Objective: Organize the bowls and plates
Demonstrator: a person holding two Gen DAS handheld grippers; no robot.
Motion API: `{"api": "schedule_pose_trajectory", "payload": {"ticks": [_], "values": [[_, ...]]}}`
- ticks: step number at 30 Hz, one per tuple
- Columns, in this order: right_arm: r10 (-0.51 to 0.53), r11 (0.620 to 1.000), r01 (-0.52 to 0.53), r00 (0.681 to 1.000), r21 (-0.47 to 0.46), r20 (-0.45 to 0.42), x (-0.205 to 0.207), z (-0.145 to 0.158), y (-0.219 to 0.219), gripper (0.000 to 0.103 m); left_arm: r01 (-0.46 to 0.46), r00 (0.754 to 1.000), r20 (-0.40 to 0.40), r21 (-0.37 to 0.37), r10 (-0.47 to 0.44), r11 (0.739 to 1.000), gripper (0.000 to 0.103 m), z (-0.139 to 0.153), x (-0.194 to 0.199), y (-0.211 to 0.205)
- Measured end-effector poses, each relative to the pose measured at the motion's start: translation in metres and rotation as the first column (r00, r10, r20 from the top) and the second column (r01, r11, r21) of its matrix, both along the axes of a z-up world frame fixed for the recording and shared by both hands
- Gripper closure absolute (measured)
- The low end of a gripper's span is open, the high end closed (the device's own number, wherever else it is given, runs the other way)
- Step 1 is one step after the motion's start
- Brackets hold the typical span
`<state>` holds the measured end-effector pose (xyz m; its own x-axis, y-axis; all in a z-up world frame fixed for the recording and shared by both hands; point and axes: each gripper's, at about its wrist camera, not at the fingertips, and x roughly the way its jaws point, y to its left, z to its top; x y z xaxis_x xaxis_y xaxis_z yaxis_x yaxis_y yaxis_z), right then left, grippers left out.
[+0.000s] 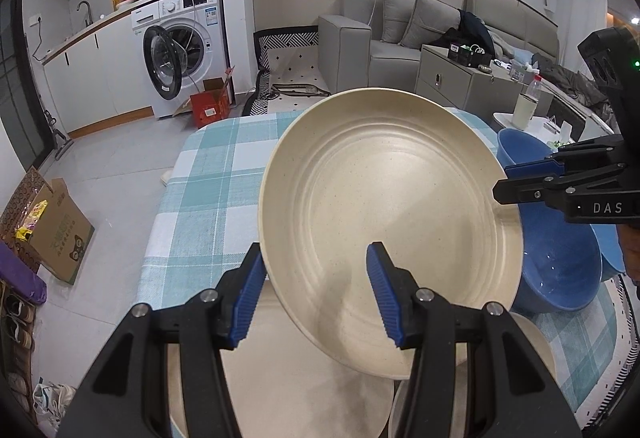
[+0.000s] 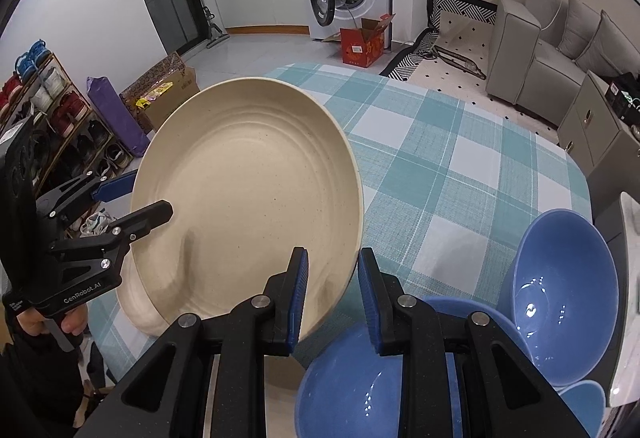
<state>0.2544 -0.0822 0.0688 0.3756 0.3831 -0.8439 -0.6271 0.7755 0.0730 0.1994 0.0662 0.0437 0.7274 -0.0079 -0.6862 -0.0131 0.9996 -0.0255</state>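
Two grippers, left (image 1: 316, 290) and right (image 2: 333, 294), clamp opposite rims of round speckled cream plate (image 2: 248, 198); uneven lifting risks slip onto blue ceramic bowls (image 2: 560, 294).

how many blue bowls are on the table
3 show clearly: one nearest the right tongs, one tilted to its right, one behind between them. A blue edge at lower right may be a fourth.

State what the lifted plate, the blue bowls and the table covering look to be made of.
Cream plate: matte, finely speckled, moulded rings; probably wheat-straw plastic or melamine, possibly stoneware.
Blue bowls: glossy, with sharp light glints; glazed ceramic or shiny plastic.
Tablecloth: woven fabric, with a visible thread texture in its teal-and-white check.
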Motion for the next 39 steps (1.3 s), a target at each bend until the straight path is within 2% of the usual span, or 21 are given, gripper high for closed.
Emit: {"api": "schedule_pose_trajectory", "payload": {"ticks": [21,39], "values": [[0.026,1.000,-0.027,0.996,0.011,0.087,-0.069,0.023,0.000,0.077,-0.005,0.997,0.076,0.001,0.005,1.000,0.052,0.010,-0.053,0.003],[0.016,0.998,-0.022,0.994,0.051,0.111,-0.109,0.026,-0.020,0.077,0.034,0.997,0.075,0.016,-0.035,0.999,0.052,0.006,-0.081,-0.011]]}}
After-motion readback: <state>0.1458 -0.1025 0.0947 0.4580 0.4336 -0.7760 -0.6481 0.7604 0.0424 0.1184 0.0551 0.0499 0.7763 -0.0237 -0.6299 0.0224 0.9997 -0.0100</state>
